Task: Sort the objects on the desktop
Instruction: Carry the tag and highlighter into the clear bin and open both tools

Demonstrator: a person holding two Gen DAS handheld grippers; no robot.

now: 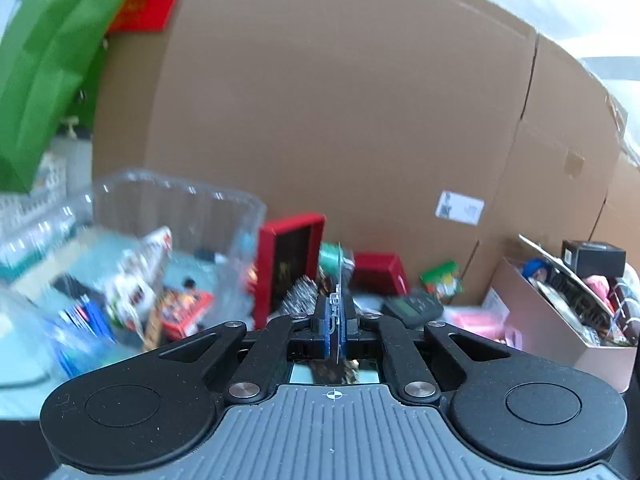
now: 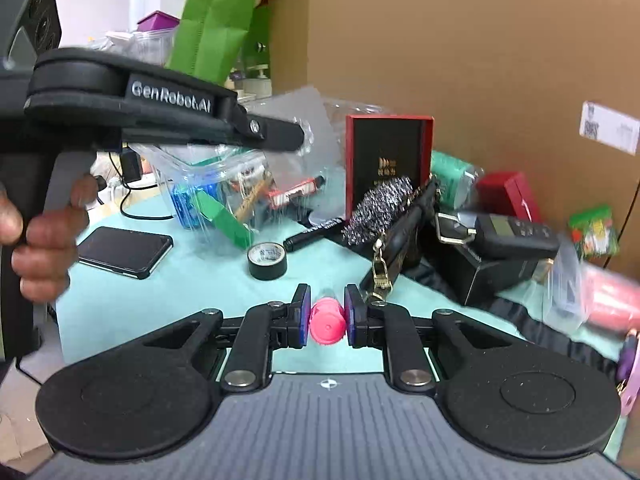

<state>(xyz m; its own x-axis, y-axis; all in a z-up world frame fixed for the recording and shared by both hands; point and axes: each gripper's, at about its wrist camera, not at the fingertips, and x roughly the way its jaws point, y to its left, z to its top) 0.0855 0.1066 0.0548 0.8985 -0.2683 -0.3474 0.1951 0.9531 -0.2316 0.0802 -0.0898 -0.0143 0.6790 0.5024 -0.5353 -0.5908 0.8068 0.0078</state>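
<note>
Left gripper [image 1: 335, 322]: my fingers are clenched on a thin clear sheet, edge-on to the camera; what it is I cannot tell.

Right gripper [image 2: 327, 322]: my fingers clasp a small pink-capped bottle [image 2: 327, 326], held low over the desk [image 2: 160, 300].

Risk: the cap is round and smooth, so it may twist or squirt out of the pads. The thin sheet could slide free or bend if it brushes the clear plastic tub [image 1: 176, 216].

Risk: crowding. A tape roll [image 2: 267, 261], marker [image 2: 314, 232], phone [image 2: 125, 252] and chained purse [image 2: 404, 236] lie near, easily knocked.

Surface: pale green desk, heavily cluttered.

Room: large cardboard box [image 1: 340, 100] behind; green bag [image 1: 52, 60] to the left.
</note>
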